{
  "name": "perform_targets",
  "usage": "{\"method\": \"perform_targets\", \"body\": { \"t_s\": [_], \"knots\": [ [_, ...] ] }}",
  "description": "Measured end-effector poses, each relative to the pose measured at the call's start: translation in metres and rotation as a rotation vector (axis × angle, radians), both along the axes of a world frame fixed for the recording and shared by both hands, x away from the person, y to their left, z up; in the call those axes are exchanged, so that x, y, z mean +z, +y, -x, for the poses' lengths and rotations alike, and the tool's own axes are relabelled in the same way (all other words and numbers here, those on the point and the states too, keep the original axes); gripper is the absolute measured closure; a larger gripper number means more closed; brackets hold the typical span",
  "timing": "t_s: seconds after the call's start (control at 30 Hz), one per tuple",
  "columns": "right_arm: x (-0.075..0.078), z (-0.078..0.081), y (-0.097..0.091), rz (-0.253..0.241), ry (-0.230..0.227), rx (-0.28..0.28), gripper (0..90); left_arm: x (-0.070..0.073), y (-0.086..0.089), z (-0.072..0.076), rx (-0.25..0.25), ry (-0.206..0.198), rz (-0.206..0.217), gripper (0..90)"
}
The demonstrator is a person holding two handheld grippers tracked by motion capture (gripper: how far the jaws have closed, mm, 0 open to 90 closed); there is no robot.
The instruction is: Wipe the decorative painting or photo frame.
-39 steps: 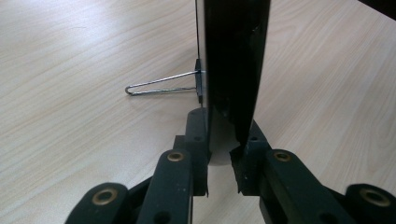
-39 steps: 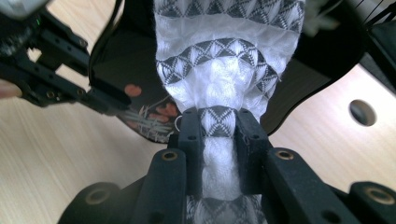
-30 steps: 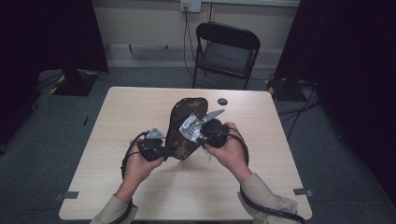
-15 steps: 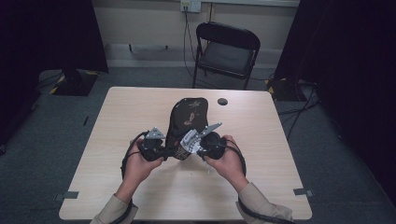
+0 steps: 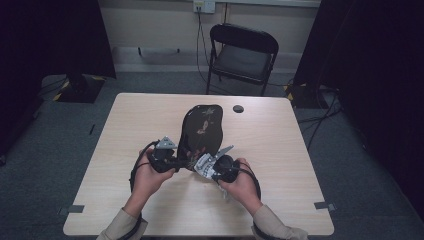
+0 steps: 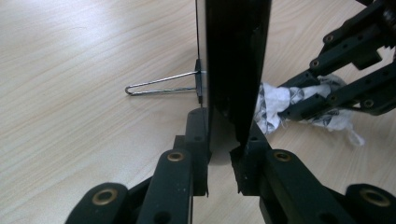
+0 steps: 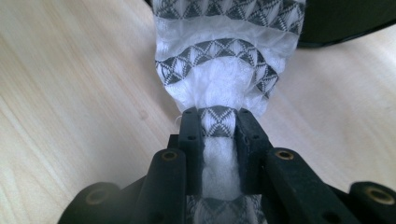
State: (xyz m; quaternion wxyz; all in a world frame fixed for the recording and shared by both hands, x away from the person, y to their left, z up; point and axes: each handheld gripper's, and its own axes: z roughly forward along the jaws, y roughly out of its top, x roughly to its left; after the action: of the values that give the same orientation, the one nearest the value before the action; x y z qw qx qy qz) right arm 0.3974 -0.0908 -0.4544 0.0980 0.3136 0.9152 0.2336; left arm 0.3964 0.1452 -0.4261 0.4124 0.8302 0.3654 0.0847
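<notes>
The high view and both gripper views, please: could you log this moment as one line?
left gripper: shut on black bag | right gripper: shut on patterned cloth | table: binder clip beside bag

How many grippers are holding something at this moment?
2. The left gripper clamps the edge of the black frame; the right gripper pinches the patterned white cloth beside it.

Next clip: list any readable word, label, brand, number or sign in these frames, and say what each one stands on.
None can be read.
Black board in the left claw: light marks on its face, too small and blurred to read in the high view.
White cloth in the right claw: a grey triangle pattern, no letters.
Wall socket plate: no legible marking.
</notes>
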Motion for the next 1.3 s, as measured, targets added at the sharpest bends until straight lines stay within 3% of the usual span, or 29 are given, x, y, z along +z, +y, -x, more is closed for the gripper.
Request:
{"method": "perform_targets", "body": {
  "t_s": [0.23, 0.43, 0.6, 0.9, 1.1, 1.3],
  "knots": [
    [-0.009, 0.003, -0.002, -0.003, 0.008, 0.001, 75.8, 0.0, 0.0, 0.0, 0.001, -0.004, -0.003, 78.4],
    [0.007, 0.003, -0.01, -0.03, -0.008, -0.013, 75.8, 0.0, 0.0, 0.0, 0.004, -0.003, 0.0, 78.3],
    [0.034, 0.002, -0.018, -0.036, -0.05, -0.015, 75.8, 0.0, -0.001, 0.001, 0.007, 0.001, 0.004, 78.4],
    [0.097, -0.005, -0.025, -0.042, -0.149, -0.018, 75.8, 0.0, -0.001, 0.001, 0.009, 0.0, 0.006, 78.4],
    [0.142, -0.01, -0.02, -0.065, -0.211, -0.013, 75.8, 0.0, -0.001, 0.001, 0.01, 0.0, 0.006, 78.4],
    [0.172, -0.012, -0.011, -0.082, -0.256, 0.001, 75.8, 0.0, -0.001, 0.001, 0.01, -0.001, 0.006, 78.4]
  ]
}}
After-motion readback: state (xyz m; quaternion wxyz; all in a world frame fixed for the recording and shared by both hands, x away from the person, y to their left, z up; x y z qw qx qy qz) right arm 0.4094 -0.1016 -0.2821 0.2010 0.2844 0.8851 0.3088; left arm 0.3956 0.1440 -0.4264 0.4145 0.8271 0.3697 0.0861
